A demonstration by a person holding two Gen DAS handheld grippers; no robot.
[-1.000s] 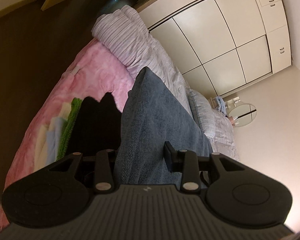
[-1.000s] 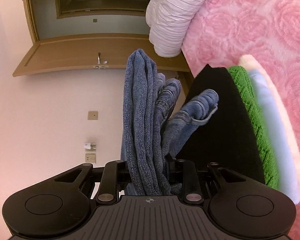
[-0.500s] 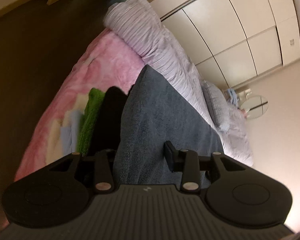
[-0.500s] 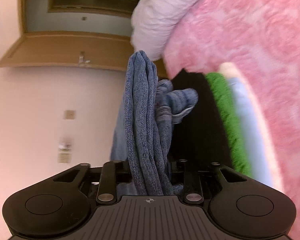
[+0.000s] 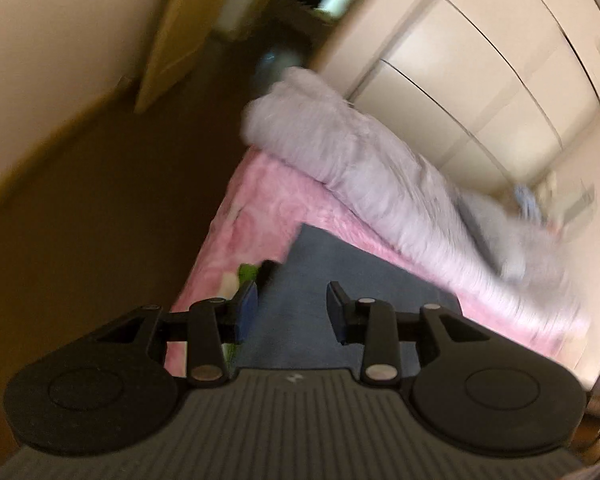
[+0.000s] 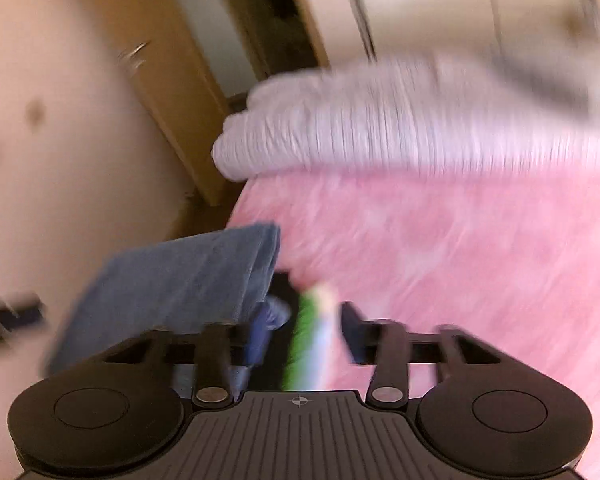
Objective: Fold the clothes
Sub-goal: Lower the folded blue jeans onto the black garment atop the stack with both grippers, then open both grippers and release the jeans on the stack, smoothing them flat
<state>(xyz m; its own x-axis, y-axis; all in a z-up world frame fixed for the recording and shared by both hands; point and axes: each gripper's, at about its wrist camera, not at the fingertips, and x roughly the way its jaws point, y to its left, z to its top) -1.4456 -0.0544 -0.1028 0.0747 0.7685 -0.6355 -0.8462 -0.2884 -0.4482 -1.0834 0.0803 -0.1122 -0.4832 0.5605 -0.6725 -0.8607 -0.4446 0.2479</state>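
The picture is blurred in both views. Folded blue jeans (image 5: 320, 264) lie flat on a stack of folded clothes, of which a green edge (image 5: 246, 272) shows at the left. My left gripper (image 5: 292, 306) hangs above the jeans; its jaws are closing with a clear gap, and the pads press on nothing. In the right wrist view the jeans (image 6: 172, 276) lie to the left of my right gripper (image 6: 306, 336). Its jaws are closing too, with nothing gripped; past the gap I see the stack's black, green (image 6: 300, 332) and pale layers.
The stack sits near the edge of a bed with a pink cover (image 5: 268, 208) (image 6: 460, 260). A rolled striped duvet (image 5: 360, 160) (image 6: 380, 120) lies along the far side. Dark floor (image 5: 100, 220) is left of the bed; a cream wardrobe (image 5: 480, 80) and a wooden door (image 6: 172, 92) stand behind.
Both grippers were shut on the folded jeans and have let go. The jeans now lie flat on the stack. Both grippers have risen and rolled, and the views have swung.
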